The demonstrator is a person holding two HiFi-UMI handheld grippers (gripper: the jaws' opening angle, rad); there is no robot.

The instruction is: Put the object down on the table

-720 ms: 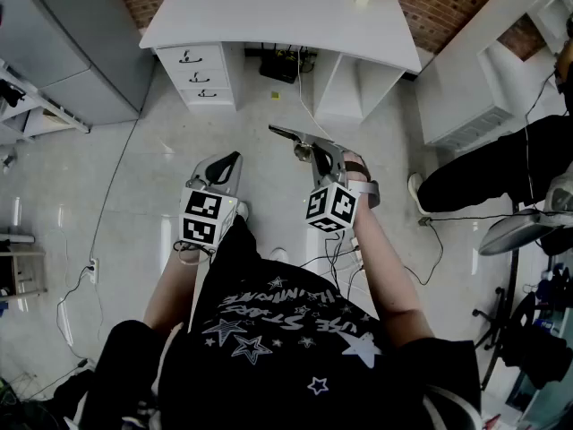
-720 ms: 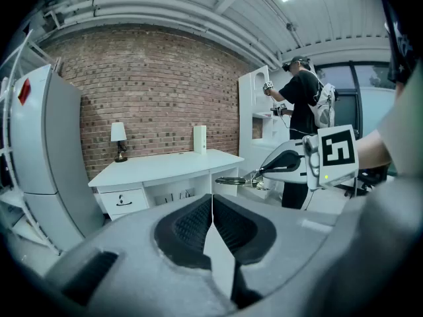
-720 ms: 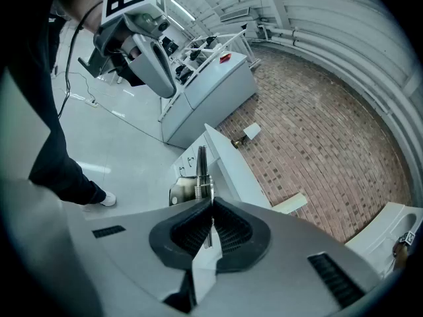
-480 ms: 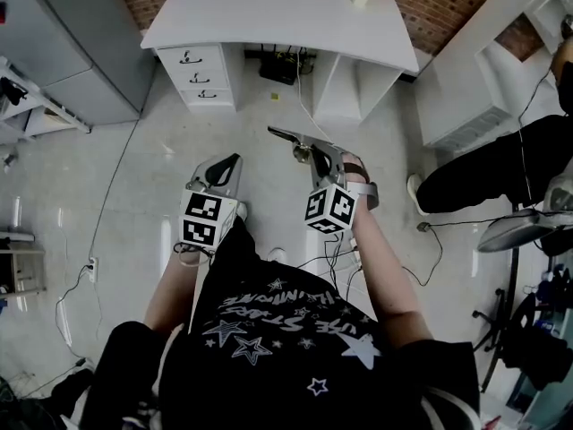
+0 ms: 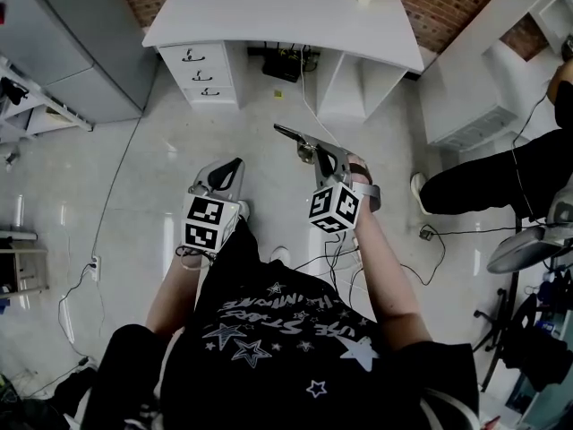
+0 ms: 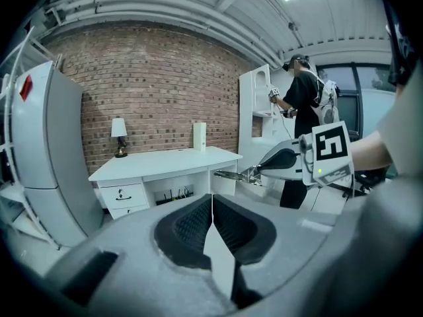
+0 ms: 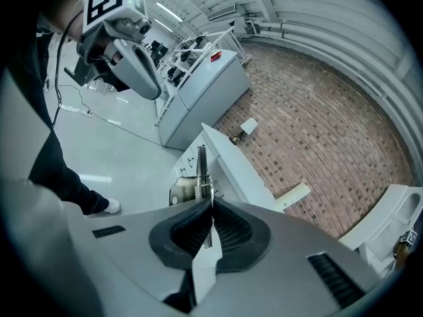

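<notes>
R gripper (image 5: 319, 157) clamped on metal tool (image 5: 294, 138), L gripper (image 5: 224, 172) closed, empty. Looks mid-carry (table (image 5: 269, 12) at frame top, well apart); next: reach fwd, lower.

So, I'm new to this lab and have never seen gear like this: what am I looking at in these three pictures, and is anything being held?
A person stands holding a two-jaw gripper in each hand; there is no robot arm. The cubes with square markers are part of the grippers. One picture comes from a camera on the person's head, looking down. The other two come from cameras riding on each gripper, looking along its jaws. The left gripper is shut and empty. The right gripper is shut on a slim metal tool that sticks out forward. Ahead stands a white table bearing a small lamp and an upright white box; the tool is not yet put down there.
</notes>
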